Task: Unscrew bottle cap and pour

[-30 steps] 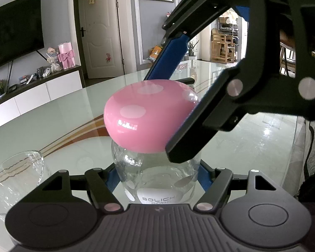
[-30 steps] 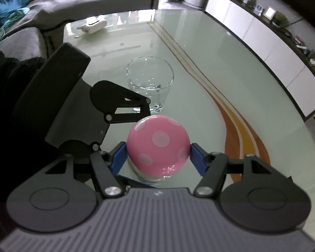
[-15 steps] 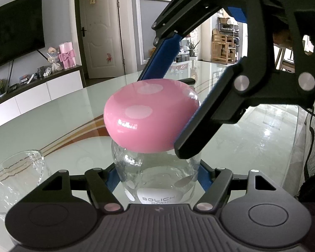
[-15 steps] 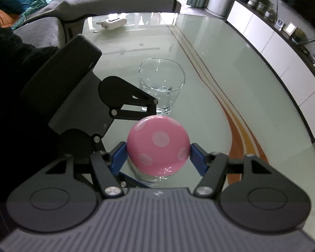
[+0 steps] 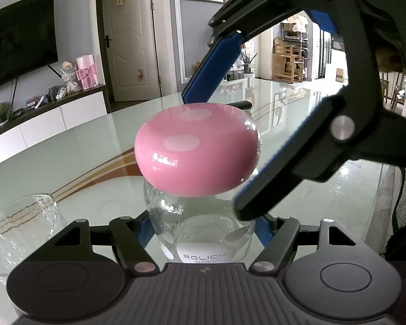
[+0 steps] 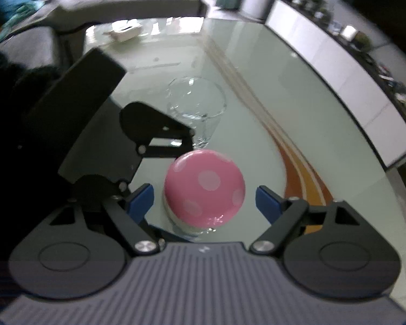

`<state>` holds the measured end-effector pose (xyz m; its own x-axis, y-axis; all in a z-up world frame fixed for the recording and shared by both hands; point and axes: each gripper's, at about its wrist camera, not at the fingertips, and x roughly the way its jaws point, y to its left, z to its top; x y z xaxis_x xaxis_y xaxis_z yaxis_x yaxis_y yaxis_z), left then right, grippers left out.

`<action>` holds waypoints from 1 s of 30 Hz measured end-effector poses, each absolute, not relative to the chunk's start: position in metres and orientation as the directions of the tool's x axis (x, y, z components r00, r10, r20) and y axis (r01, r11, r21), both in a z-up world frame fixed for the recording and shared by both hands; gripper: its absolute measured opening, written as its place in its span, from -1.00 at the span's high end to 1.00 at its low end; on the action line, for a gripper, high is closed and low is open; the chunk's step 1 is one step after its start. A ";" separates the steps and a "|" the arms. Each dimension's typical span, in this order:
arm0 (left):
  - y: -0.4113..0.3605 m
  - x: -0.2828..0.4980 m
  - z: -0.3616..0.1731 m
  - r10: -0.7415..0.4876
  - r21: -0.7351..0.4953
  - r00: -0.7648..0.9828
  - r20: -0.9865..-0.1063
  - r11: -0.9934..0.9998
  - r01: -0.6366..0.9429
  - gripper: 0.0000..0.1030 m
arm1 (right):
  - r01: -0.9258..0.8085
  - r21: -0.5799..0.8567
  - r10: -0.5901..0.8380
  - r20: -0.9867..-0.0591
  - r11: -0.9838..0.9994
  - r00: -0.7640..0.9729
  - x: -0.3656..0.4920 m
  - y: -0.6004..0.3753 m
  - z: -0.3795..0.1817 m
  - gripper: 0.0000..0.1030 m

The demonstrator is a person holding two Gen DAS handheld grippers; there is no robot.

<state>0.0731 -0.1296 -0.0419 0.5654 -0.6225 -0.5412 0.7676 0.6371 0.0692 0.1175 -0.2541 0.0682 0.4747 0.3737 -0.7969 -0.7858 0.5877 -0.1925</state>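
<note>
the bottle [image 5: 203,233] stands upright on the glass table [image 5: 67,162]. it is a clear glass body with white spots and a printed label.

left gripper [image 5: 203,230]: the 2 blue pads [image 5: 144,233] are closed against the bottle body, 1 on each side, below the cap. the jaws are narrowed to the width of the bottle and hold it.

the cap [image 5: 197,149] is pink with pale dots, dome-shaped, and sits on the bottle neck.

right gripper [image 6: 204,200]: it is positioned over the cap from above. the 2 blue pads [image 6: 140,200] stand apart from the cap, with a visible gap on each side. the jaws are spread wider than the cap and hold nothing. the right wrist view is blurred.

the drinking glass [image 6: 196,108] stands upright on the table near the bottle, not touching it. in the left wrist view it appears at the lower left edge [image 5: 19,230].

a white object [image 6: 124,31] lies at the far table edge.
</note>
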 end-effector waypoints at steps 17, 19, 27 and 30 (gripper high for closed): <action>-0.132 0.074 -0.043 -0.621 0.068 0.565 -0.543 0.638 0.767 -0.45 | -0.635 -0.103 0.310 -0.806 0.765 0.505 0.123 -0.250 0.068 -0.57; -0.133 0.073 -0.043 -0.620 0.068 0.565 -0.544 0.638 0.767 -0.45 | -0.624 -0.093 0.307 -0.808 0.776 0.502 0.123 -0.249 0.069 -0.52; -0.130 0.069 -0.041 -0.620 0.066 0.564 -0.545 0.639 0.767 -0.45 | -0.615 -0.076 0.304 -0.818 0.785 0.488 0.124 -0.249 0.067 -0.27; -0.130 0.072 -0.041 -0.621 0.065 0.563 -0.545 0.639 0.767 -0.45 | -0.621 -0.076 0.307 -0.818 0.780 0.487 0.123 -0.248 0.067 -0.27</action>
